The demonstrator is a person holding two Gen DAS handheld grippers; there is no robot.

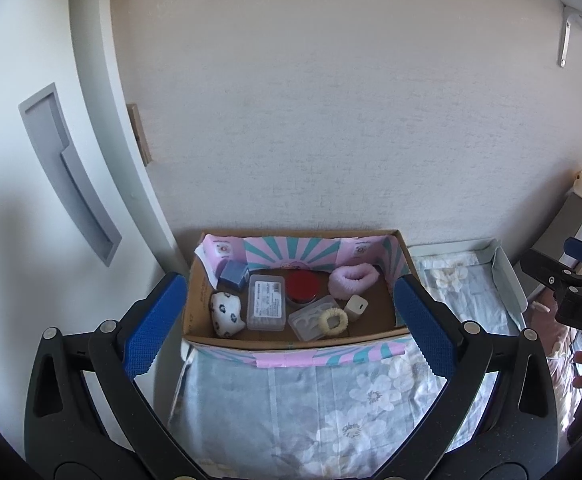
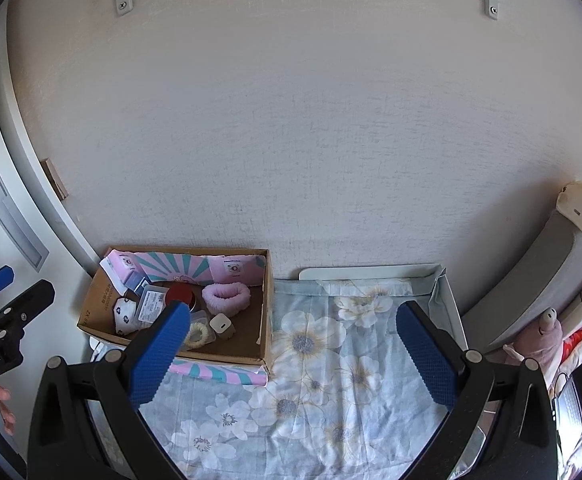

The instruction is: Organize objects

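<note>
Both hand-held grippers gape wide, holding nothing.

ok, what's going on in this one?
A person holds two handheld grippers above a table covered with a pale blue floral cloth. Both the left gripper and the right gripper are open and empty, and neither touches anything. The small items all sit in the open cardboard box with pink-and-teal flaps against the wall: a fluffy pink scrunchie, a red-lidded round tin, a clear plastic case, a cream scrunchie and a white charger cube. No loose items show on the cloth.
</note>
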